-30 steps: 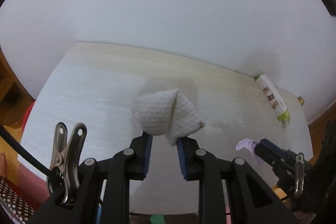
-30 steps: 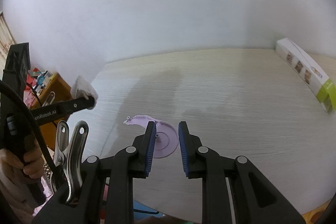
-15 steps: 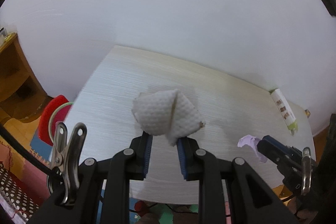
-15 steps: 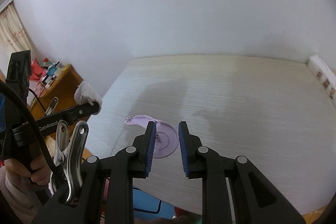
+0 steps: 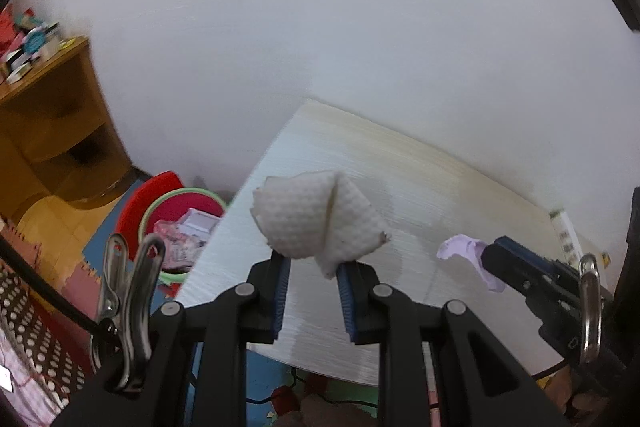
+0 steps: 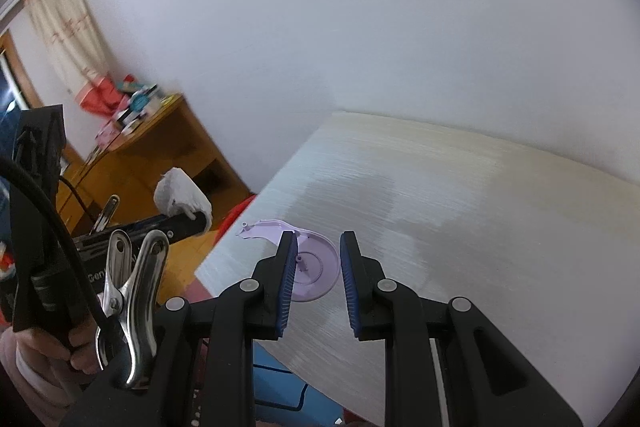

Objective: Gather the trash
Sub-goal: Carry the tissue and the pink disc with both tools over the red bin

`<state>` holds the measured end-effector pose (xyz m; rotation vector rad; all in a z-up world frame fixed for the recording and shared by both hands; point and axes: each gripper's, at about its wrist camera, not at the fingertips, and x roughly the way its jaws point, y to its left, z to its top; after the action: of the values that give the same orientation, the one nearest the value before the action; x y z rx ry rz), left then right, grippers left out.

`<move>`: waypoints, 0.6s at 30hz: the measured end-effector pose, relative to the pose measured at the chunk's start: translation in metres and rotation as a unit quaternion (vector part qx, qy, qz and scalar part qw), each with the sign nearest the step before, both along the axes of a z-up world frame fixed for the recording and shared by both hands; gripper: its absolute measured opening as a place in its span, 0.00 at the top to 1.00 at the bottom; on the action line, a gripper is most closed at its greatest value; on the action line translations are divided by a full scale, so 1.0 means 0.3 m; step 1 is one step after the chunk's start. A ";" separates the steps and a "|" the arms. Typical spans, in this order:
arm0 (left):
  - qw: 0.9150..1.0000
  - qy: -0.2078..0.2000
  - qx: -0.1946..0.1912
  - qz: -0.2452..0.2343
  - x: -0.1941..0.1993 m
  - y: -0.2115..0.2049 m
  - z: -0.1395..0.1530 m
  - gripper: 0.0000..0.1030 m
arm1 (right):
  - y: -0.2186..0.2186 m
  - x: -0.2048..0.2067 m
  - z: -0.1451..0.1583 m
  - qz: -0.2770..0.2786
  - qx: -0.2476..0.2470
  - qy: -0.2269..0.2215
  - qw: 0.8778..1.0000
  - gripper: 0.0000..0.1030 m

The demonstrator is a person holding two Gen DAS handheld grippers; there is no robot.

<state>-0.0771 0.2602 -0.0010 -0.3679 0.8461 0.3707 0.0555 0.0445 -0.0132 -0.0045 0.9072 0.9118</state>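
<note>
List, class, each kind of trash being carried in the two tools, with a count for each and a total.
White crumpled paper towel, in the left tool: 1
Lilac plastic disc piece, in the right tool: 1
Total: 2
</note>
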 end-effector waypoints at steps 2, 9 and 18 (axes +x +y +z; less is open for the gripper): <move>1.000 0.004 0.001 0.017 -0.006 0.024 -0.003 0.78 | 0.045 0.004 0.002 0.018 0.001 0.001 1.000 0.78; 0.996 0.001 -0.004 0.089 -0.050 0.156 -0.002 0.78 | 0.204 0.035 -0.006 0.085 0.000 0.007 0.996 0.78; 0.988 0.008 -0.010 0.157 -0.113 0.374 -0.055 0.78 | 0.426 0.040 -0.033 0.155 -0.007 -0.002 0.988 0.78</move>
<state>-0.1112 0.3725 -0.0174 -0.5198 0.8096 0.6579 0.0675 0.1723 -0.0232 -0.1626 0.9240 1.1944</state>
